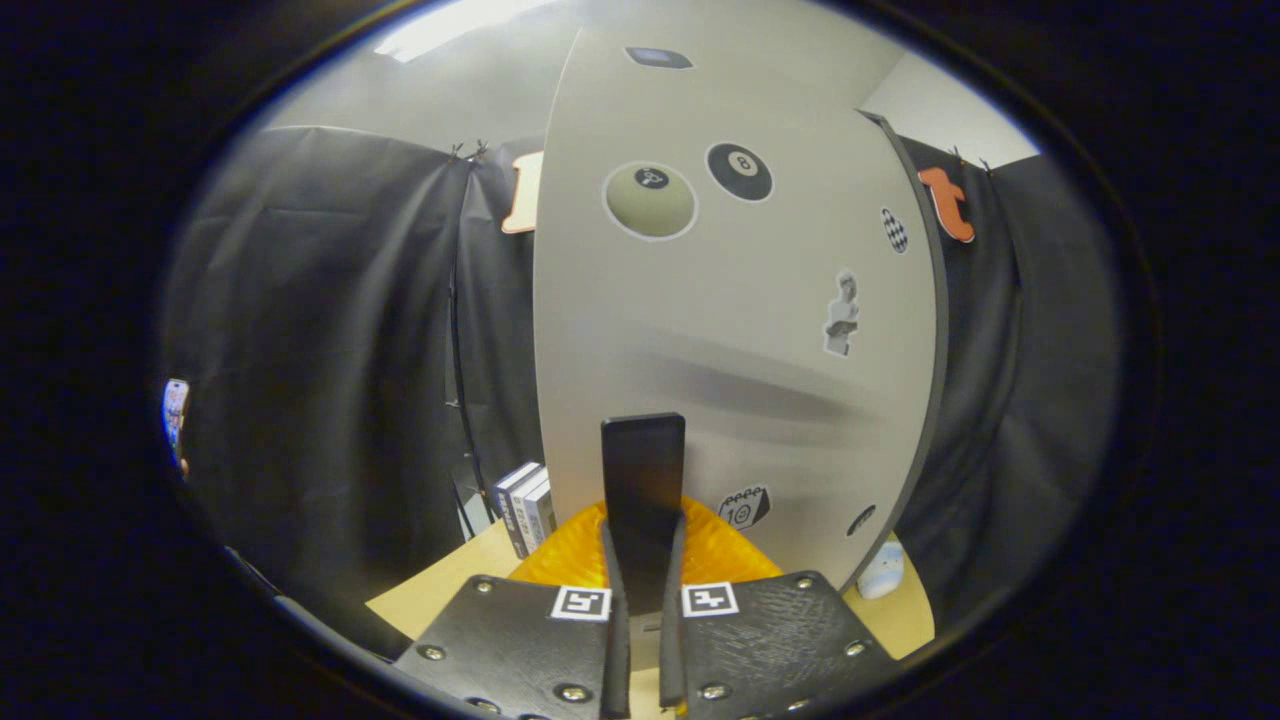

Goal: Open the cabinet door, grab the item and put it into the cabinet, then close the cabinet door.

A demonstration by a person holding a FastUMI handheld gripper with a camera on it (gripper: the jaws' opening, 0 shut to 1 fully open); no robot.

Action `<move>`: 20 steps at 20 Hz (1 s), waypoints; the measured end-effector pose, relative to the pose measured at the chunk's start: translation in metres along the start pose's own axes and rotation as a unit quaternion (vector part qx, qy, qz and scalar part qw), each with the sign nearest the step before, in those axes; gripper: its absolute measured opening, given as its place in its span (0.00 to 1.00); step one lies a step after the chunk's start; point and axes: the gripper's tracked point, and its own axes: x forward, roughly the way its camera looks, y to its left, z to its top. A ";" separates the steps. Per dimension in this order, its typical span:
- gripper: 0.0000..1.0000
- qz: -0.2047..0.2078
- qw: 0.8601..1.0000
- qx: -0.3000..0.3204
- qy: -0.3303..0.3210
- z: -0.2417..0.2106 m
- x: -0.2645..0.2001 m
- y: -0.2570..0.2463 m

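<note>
1. My tongs (pixel 643 470) are pressed together, with a dark flat piece standing up between the fingers at 12 o'clock.
2. The cabinet door (pixel 740 330), pale and stickered, rises just beyond the tips.
3. An orange ribbed item (pixel 720 550) lies on the counter (pixel 450 590) right behind my fingers.
4. Boxed packs (pixel 527 505) stand at 10 o'clock beside the door.
5. A small pale object (pixel 882 572) sits at 3 o'clock.

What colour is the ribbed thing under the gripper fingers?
Orange-yellow, seen in the gripper view: the ribbed item.
</note>
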 end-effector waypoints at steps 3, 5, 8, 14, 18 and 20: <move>0.12 -0.001 1.000 0.010 0.006 -0.002 -0.021 -0.015; 0.12 -0.008 1.000 0.012 0.008 -0.002 -0.032 -0.023; 0.12 -0.026 0.999 0.020 0.014 -0.005 -0.050 -0.038; 0.11 -0.092 0.995 0.041 0.015 -0.009 -0.097 -0.080; 0.10 -0.129 0.990 0.049 0.017 -0.010 -0.111 -0.098; 0.10 -0.148 0.987 0.067 0.018 -0.013 -0.111 -0.100</move>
